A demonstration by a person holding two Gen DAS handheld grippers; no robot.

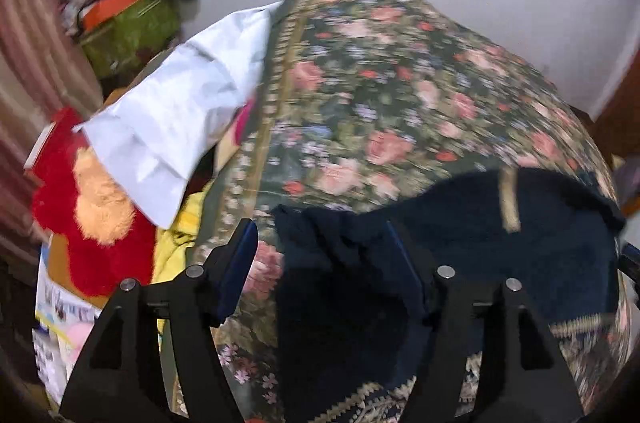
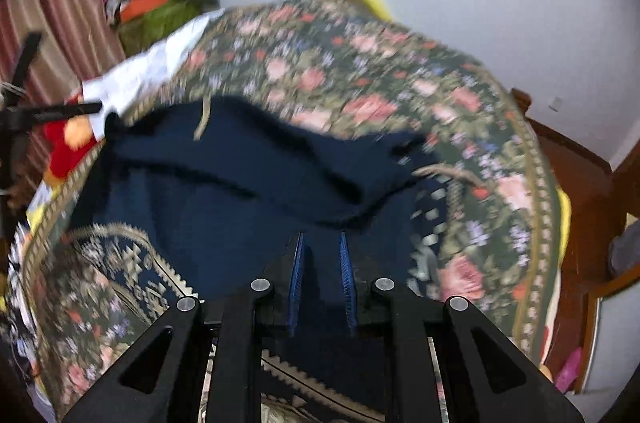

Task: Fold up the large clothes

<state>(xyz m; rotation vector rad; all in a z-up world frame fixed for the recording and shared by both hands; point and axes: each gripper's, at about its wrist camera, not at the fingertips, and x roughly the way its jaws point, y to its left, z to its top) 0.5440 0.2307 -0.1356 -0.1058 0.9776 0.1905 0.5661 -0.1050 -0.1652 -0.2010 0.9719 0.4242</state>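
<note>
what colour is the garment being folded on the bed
Dark navy blue garment, with a patterned gold-beige border trim; it shows best in the right wrist view.

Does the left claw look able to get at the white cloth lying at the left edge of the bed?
Probably yes: the left claw is open, and the white cloth lies uncovered beyond it, with only floral bedspread between.

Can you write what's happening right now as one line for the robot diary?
step: folding | item: navy garment on floral bedspread | left gripper: open around navy cloth | right gripper: narrow gap, grip unclear | pictures: blurry
</note>
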